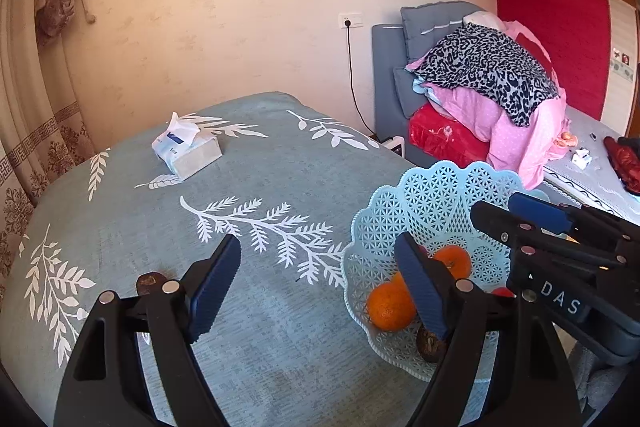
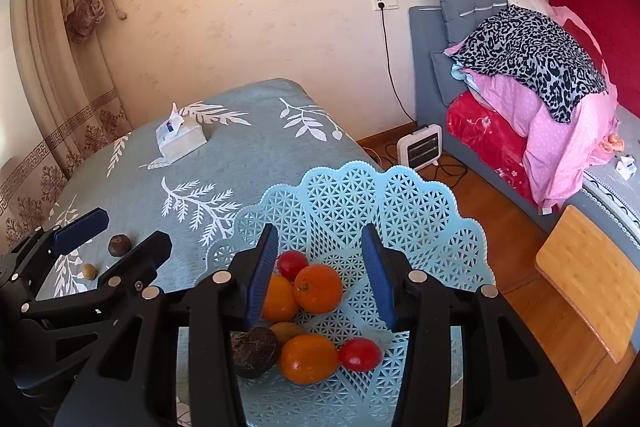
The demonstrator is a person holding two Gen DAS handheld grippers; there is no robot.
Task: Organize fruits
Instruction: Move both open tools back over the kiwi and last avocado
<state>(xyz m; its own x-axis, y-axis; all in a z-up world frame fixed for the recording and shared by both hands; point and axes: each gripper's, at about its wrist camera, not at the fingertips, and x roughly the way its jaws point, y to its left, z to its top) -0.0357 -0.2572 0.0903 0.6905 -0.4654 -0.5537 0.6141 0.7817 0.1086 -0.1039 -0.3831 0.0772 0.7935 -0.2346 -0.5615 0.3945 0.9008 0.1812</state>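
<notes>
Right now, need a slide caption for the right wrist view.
Right gripper open above the blue lattice basket of oranges, tomatoes and a dark fruit; two small fruits remain on the tablecloth.

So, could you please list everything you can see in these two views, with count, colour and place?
basket: one, light blue lattice, right side of the table
oranges: three, orange, in the basket
red fruits: two, red, in the basket
dark fruit: one, dark brown, near edge of the basket
yellowish fruit: one, partly hidden among the oranges
loose brown fruit: one, on the cloth left of the basket
small tan fruit: one, beside it
tissue box: one, white, far end of the table
tablecloth: one, teal with white leaves
heater: one, white, on the floor
bedding pile: pink, red, leopard print, on the bed
left gripper: black with blue pads, open
right gripper: same, open over the basket
</notes>
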